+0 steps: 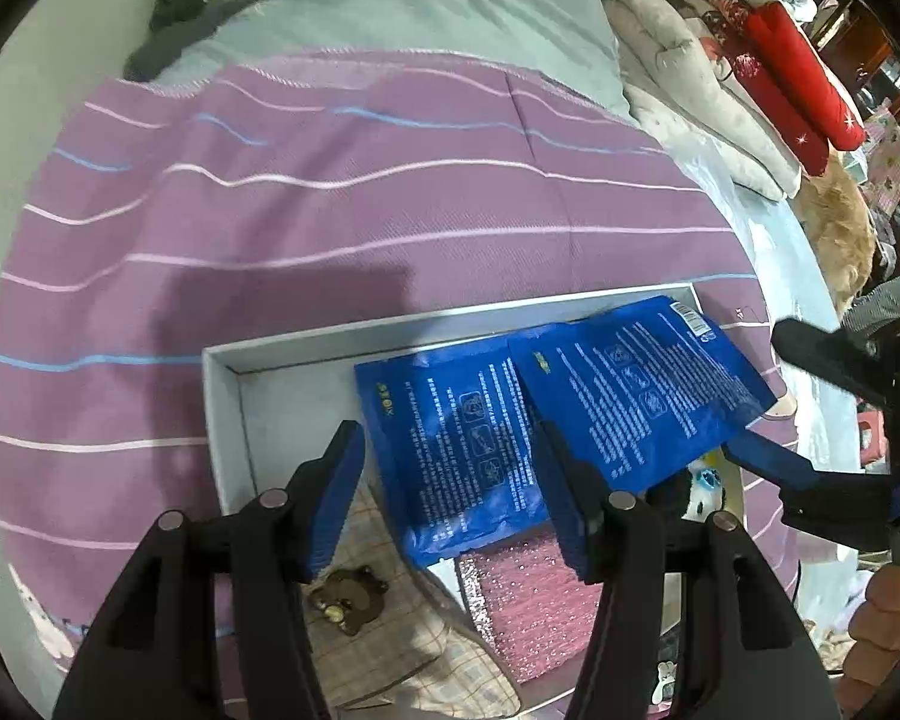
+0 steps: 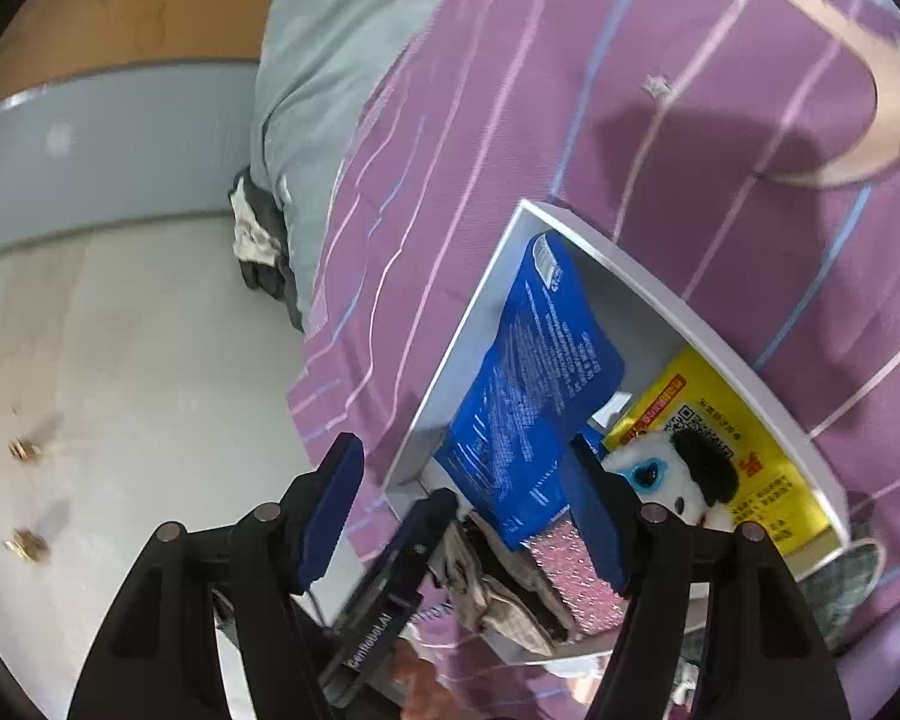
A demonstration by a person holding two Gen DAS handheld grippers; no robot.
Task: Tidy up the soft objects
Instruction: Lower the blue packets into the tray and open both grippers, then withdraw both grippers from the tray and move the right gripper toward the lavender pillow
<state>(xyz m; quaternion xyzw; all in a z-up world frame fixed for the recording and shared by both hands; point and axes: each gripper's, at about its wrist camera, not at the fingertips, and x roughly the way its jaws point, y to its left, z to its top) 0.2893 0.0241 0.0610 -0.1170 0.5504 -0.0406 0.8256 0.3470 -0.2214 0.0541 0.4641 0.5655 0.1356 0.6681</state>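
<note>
A white box [image 1: 222, 396] lies on a purple striped bedsheet [image 1: 330, 210]. Inside it are two blue pouches [image 1: 462, 438] [image 1: 636, 396], a pink bubble mailer [image 1: 528, 606], a checked cloth with a brown bear [image 1: 348, 597] and a panda plush [image 2: 678, 474] on a yellow packet [image 2: 720, 426]. My left gripper [image 1: 450, 498] is open over the box, straddling the lower blue pouch. My right gripper [image 2: 468, 510] is open at the box's near corner; it shows in the left wrist view [image 1: 762, 396] around the second pouch's edge. The box [image 2: 660, 276] and a blue pouch [image 2: 534, 384] show there too.
A grey blanket [image 1: 426, 6] and dark clothes [image 1: 180, 6] lie at the head of the bed. Folded grey and red quilts [image 1: 798, 66] are stacked at the right. In the right wrist view the pale floor [image 2: 150, 360] lies left of the bed.
</note>
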